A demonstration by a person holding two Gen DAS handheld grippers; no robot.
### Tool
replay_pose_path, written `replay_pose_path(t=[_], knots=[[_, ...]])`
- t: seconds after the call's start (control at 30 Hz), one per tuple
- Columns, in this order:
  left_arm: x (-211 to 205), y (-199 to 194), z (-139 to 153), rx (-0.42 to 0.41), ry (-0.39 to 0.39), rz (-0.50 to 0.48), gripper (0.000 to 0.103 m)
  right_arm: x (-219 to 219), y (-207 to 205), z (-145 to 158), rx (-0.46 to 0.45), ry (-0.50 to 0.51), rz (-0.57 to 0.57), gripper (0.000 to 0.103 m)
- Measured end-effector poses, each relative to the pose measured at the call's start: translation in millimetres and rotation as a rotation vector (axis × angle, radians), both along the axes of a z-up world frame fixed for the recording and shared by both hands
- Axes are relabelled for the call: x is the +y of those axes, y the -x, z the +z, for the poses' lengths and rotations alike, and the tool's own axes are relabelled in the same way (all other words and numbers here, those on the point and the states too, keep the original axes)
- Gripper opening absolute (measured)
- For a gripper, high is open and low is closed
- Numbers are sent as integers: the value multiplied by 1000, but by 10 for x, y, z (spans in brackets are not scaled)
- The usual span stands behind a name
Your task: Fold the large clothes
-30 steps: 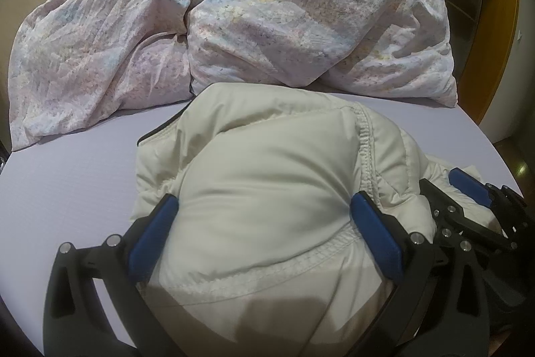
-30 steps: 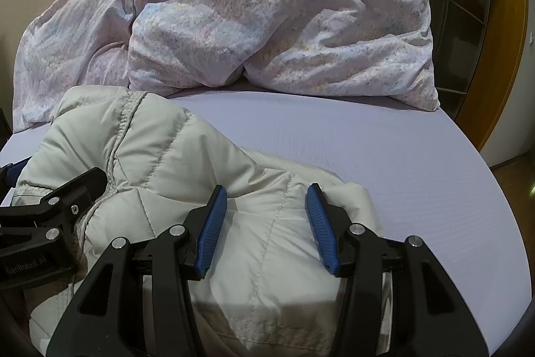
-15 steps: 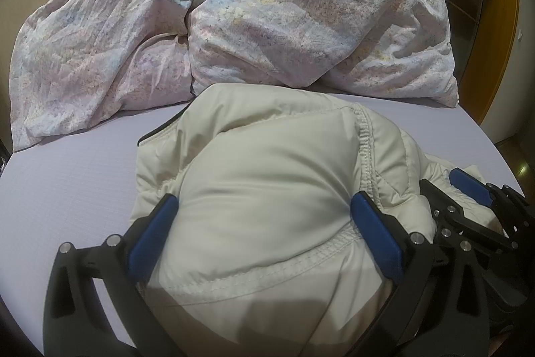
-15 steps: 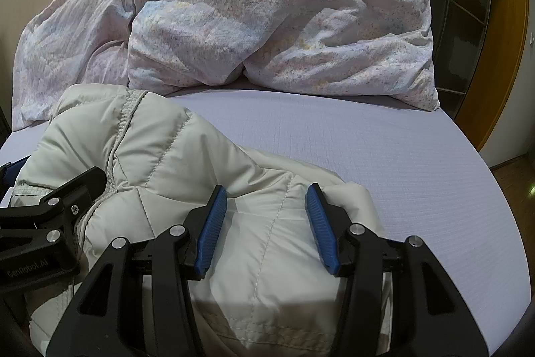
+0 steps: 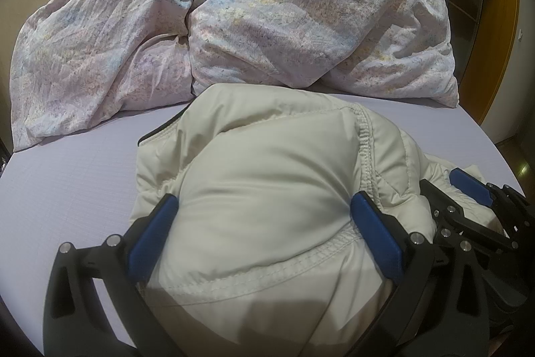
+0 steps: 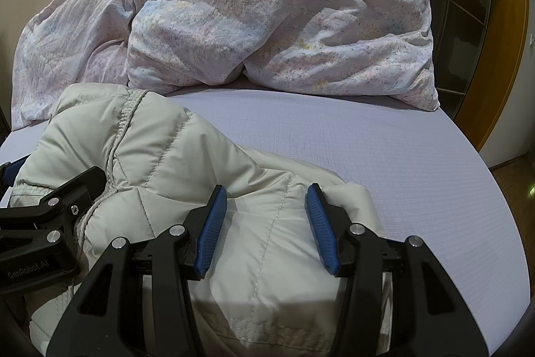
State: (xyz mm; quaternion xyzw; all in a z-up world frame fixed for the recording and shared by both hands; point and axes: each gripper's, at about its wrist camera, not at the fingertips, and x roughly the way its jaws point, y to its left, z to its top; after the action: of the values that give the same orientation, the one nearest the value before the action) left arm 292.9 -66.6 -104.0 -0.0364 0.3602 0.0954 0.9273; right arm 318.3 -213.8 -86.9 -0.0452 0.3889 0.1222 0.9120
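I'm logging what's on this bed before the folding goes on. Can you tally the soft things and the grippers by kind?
Cream puffer jacket: 1
Floral duvet, heaped at the far end of the bed: 1
Lilac bedsheet: 1
Two-finger grippers with blue pads: 2, the left gripper and the right gripper, each with jacket fabric between its pads
Total: 5

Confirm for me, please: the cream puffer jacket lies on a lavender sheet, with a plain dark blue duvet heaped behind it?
Not quite: the duvet is pale pink with a faint floral print, as the right wrist view shows. The cream puffer jacket does lie on the lavender sheet.
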Motion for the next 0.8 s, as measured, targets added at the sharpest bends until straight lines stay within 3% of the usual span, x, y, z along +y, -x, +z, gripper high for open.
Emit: replay_pose_path(t=[0.57, 0.8], knots=[[3, -10, -2, -1, -3, 4, 101, -15, -28, -50, 15, -6, 5, 52], [25, -80, 17, 40, 0, 3, 101, -19, -126, -61, 85, -6, 26, 52]])
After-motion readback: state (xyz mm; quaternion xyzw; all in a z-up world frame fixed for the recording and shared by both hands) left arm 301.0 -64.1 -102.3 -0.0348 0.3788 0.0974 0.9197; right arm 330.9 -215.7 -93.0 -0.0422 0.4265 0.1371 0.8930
